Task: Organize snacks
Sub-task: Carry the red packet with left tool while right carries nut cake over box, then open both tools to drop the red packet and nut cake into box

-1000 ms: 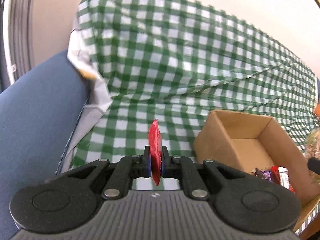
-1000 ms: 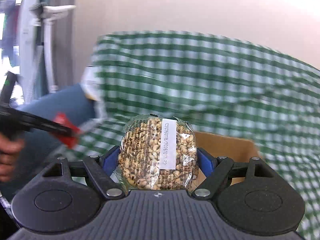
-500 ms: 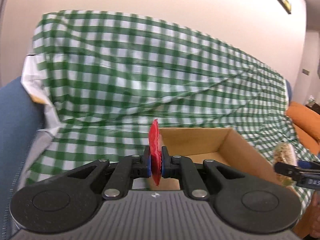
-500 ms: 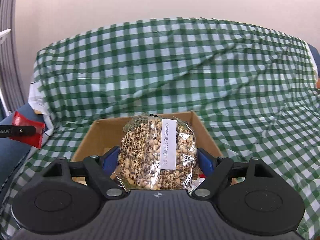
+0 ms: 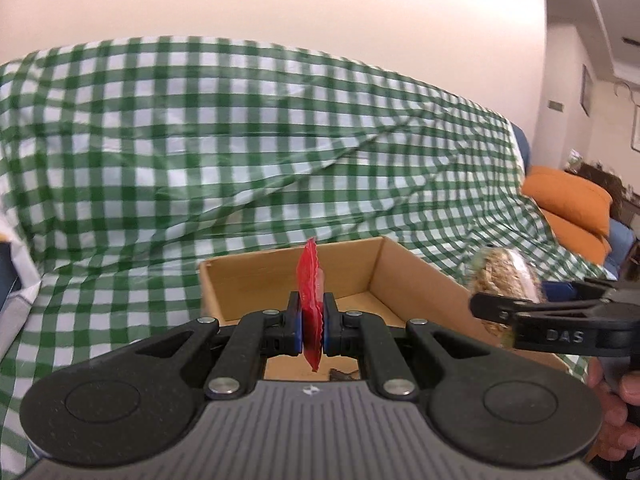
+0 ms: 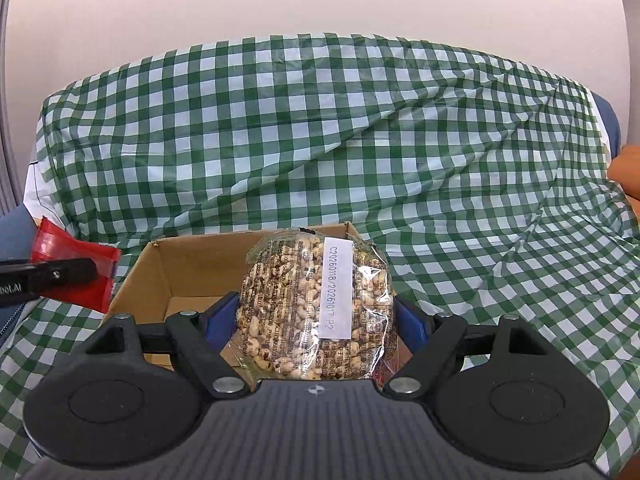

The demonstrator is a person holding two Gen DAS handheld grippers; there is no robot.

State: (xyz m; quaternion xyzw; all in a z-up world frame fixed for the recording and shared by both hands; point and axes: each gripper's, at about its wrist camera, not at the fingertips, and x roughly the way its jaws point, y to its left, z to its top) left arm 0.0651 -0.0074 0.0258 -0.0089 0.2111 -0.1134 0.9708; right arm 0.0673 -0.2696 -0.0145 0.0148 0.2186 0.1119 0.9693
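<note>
Red packet pinched edge-on in left gripper; puffed-grain bag clamped in right gripper; both above cardboard box.

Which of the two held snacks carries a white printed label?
The clear puffed-grain packet in the right tool; the thin red packet in the left tool shows none.

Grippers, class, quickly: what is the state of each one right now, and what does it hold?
Left gripper: shut on the red packet.
Right gripper: shut on the puffed-grain pack, jaws wide around it.
</note>
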